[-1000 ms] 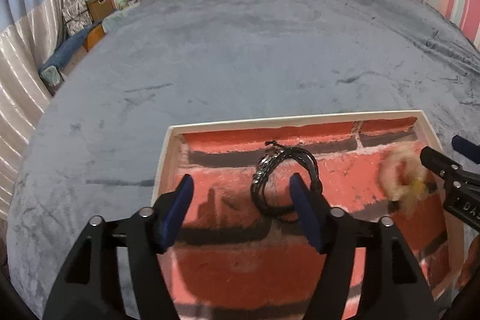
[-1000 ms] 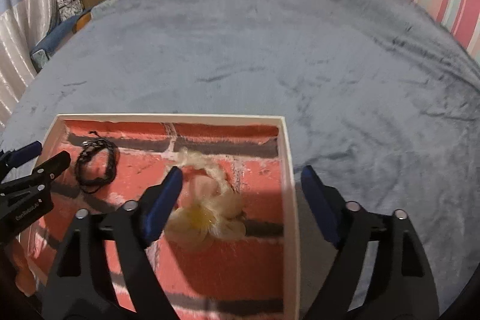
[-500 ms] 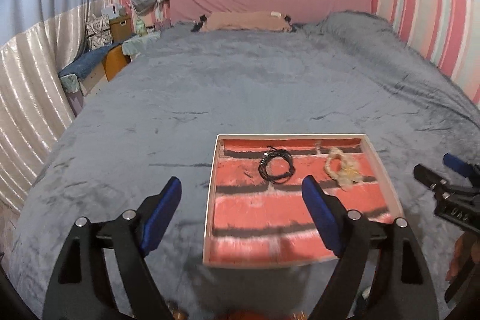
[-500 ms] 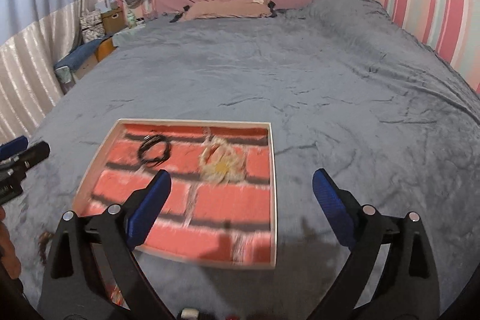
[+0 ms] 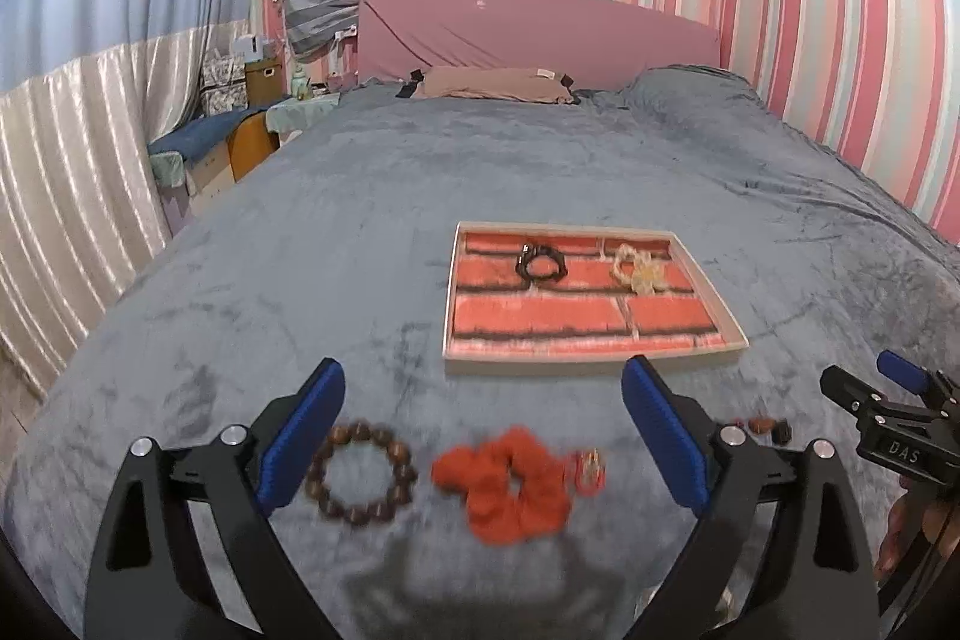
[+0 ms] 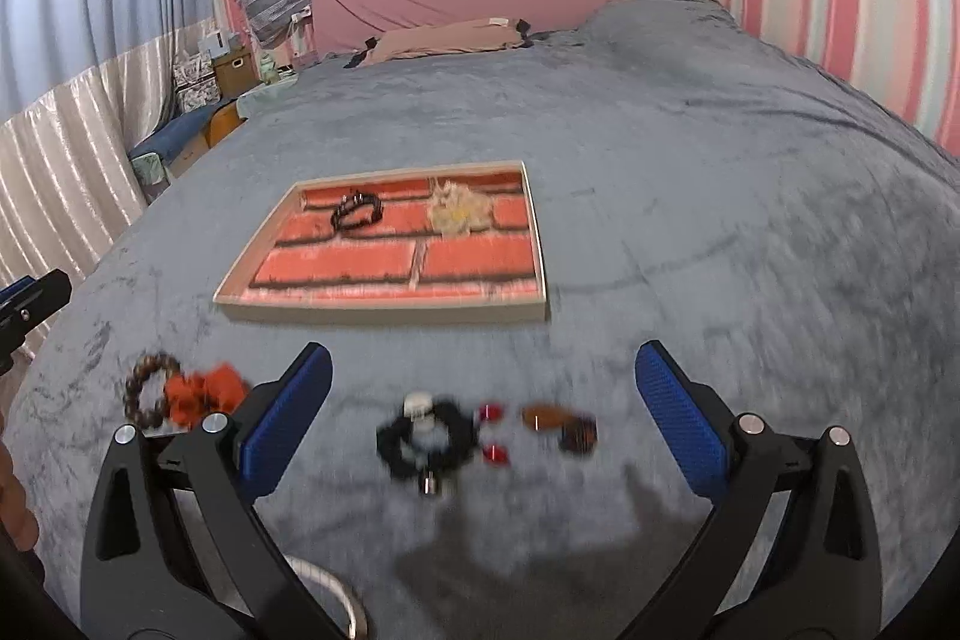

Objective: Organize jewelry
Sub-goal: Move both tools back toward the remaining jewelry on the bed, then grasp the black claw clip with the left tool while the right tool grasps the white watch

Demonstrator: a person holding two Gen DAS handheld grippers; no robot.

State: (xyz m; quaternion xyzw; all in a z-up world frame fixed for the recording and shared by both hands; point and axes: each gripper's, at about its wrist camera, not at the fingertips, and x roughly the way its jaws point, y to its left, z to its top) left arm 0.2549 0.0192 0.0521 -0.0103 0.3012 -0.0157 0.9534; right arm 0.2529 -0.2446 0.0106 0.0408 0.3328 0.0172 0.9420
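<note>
Your left hand-held gripper (image 5: 480,436) is opening, empty, over the wooden bead bracelet (image 5: 361,473) and orange scrunchie (image 5: 510,487) on the bed (image 5: 420,172). The right hand-held gripper (image 6: 483,418), also opening and empty, frames the black bracelet (image 6: 427,439). Two pieces already lie in the tray (image 6: 384,309); I'd say pick next.

claw (image 5: 483,436): black arms | blue pads (image 5: 660,430) | silver screws | marking perhaps "DAS"
</note>
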